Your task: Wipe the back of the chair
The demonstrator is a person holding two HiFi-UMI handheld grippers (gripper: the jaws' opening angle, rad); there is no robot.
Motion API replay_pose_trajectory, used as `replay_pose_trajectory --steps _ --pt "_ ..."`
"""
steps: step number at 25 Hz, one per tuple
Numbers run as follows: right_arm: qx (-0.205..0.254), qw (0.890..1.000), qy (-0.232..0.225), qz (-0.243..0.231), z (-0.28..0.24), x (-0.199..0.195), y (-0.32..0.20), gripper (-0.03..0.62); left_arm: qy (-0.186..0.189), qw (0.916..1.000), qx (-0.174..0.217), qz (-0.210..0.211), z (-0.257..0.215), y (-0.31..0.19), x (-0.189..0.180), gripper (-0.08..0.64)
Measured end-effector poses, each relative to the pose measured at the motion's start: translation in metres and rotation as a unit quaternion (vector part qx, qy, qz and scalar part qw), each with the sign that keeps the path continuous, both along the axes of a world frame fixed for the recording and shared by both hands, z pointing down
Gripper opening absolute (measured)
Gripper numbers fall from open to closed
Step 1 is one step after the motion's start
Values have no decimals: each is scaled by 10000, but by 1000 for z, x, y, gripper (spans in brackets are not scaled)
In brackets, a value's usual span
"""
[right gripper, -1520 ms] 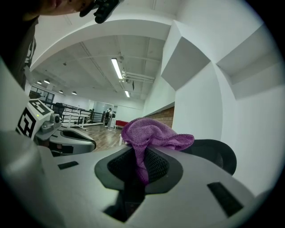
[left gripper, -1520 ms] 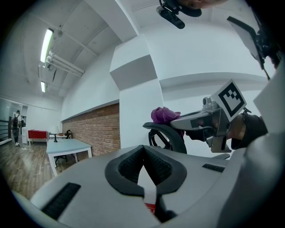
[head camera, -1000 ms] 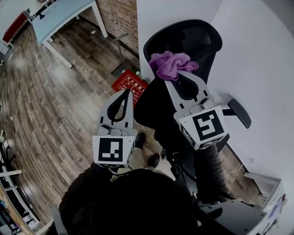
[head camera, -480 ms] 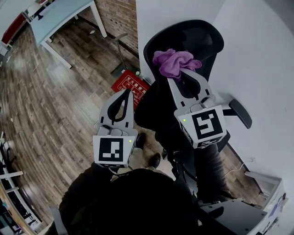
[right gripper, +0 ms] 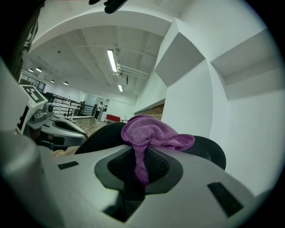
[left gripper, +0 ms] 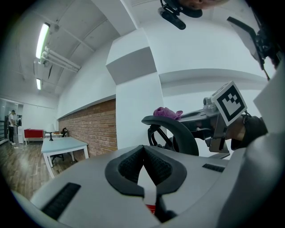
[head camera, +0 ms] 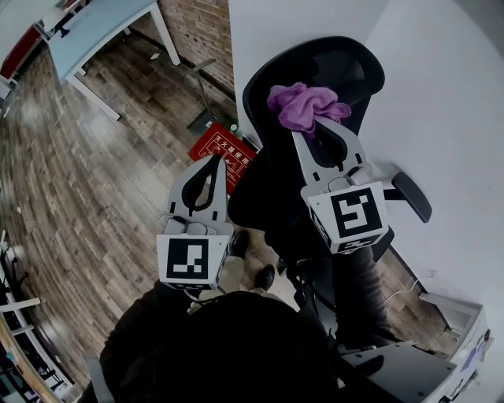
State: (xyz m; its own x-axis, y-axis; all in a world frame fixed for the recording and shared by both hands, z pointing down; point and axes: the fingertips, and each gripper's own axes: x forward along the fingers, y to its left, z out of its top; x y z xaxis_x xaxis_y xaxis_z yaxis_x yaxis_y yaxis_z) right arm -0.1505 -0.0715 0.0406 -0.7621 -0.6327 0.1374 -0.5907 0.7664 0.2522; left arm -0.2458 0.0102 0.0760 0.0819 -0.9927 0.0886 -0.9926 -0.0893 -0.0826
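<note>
Hidden: mesh chair back (head camera: 350,75) lower part, behind right gripper (head camera: 316,127).
Purple cloth (head camera: 303,105): pinched by right gripper, atop chair back.
Left gripper (head camera: 214,158): jaws together, empty.

Count: 2 grippers: left gripper (head camera: 213,157), right gripper (head camera: 319,127); 1 black office chair (head camera: 350,67); 1 purple cloth (head camera: 305,102); 1 table (head camera: 102,27), upper left; 1 red floor sign (head camera: 223,149).

Looking down from my head, a pale table (head camera: 102,27) stands at eleven o'clock on the plank floor (head camera: 79,173), with a brick wall (head camera: 206,31) at twelve and a red sign (head camera: 224,149) lying on the floor just below it, beside the white pillar (head camera: 268,24). A white wall (head camera: 441,102) fills two o'clock. In my left gripper view, a strip light (left gripper: 43,35) glows at ten o'clock on the ceiling.
</note>
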Motion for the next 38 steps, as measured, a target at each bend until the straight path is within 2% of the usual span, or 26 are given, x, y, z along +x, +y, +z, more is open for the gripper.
replay_pose_trajectory --steps 38 --pt "123 9984 -101 548 -4 33 -86 54 -6 9999 -78 97 2 -72 8 9"
